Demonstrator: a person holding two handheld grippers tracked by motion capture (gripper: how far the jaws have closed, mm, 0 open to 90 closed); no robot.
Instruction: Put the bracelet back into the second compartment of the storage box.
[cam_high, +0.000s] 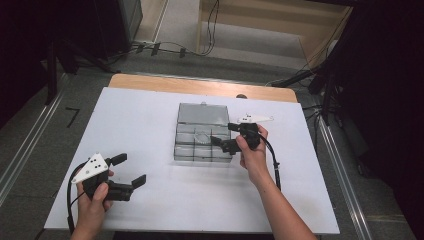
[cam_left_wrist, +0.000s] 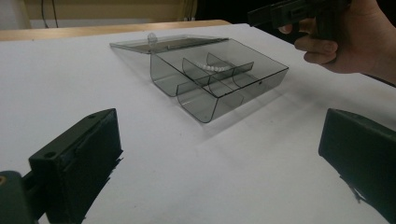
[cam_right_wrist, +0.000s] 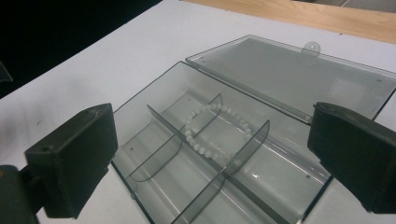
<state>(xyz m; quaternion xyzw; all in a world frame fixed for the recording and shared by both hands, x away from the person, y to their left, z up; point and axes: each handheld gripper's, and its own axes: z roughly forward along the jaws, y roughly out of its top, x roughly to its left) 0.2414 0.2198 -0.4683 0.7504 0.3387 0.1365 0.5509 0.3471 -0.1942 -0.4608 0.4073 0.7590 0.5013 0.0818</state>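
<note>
Lying near the middle of the white worktop, a clear smoke-grey plastic compartment box is seen with its flat hinged lid thrown fully back, so that the lid rests on the worktop along the box's far side. The box is split by thin curved dividers into two rows of compartments, and a bracelet of small white beads is seen in the middle compartment of the row next to the lid, draped partly against a divider. The right tool, black with a pale three-cornered plate on top, is held in the right hand at the box's right edge, its jaws reaching over the box's right-hand compartments. In the right gripper view the two black jaws are spread wide, nothing is held between them, and the bracelet is framed in the gap, ahead of and below the jaws, not touched by either. The left tool is held in the left hand over the near left part of the worktop, well apart from the box. Its jaws are likewise spread wide and empty, pointed across the bare white surface toward the box, as the left gripper view shows. In that view the box is seen beyond the jaws, with the right hand at the upper right.
</note>
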